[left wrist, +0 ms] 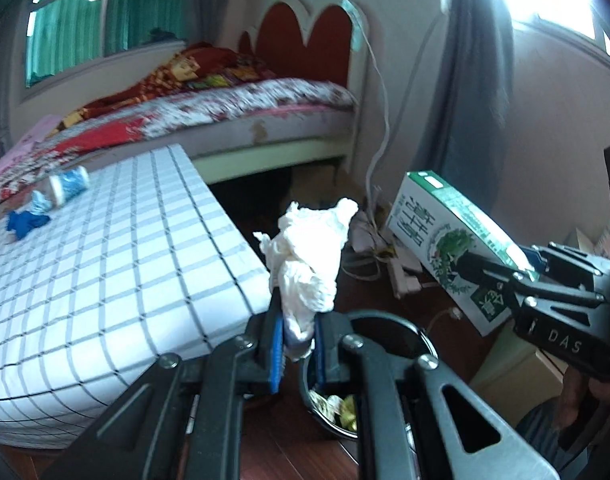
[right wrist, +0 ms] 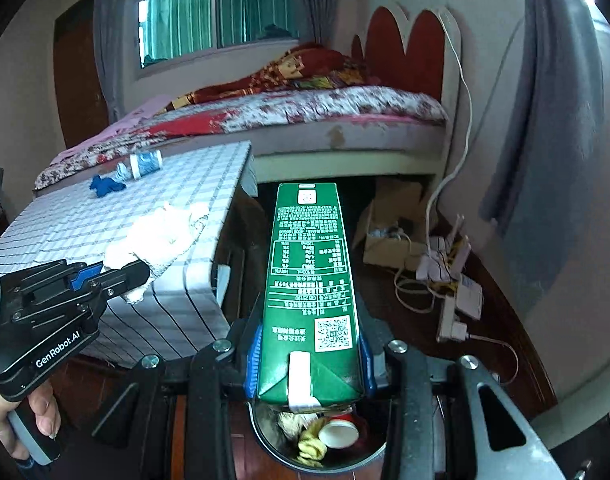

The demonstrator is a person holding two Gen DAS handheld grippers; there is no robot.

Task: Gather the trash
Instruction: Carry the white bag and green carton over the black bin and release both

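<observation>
My left gripper (left wrist: 299, 344) is shut on a crumpled white tissue (left wrist: 309, 256) and holds it above the black trash bin (left wrist: 385, 320); the tissue also shows in the right wrist view (right wrist: 161, 236). My right gripper (right wrist: 309, 364) is shut on a green milk carton (right wrist: 309, 280) held lengthwise over the bin (right wrist: 273, 444), which holds crumpled paper and a small cup. The carton also shows in the left wrist view (left wrist: 449, 240). On the checked table (left wrist: 105, 260) lie a blue-white paper cup (left wrist: 69, 186) and a blue crumpled scrap (left wrist: 25, 224).
A bed (left wrist: 225, 112) with a red headboard stands behind the table. Power strips and cables (right wrist: 449, 280) and a cardboard box (right wrist: 389, 236) lie on the wooden floor by the wall. A grey curtain (right wrist: 545, 120) hangs at right.
</observation>
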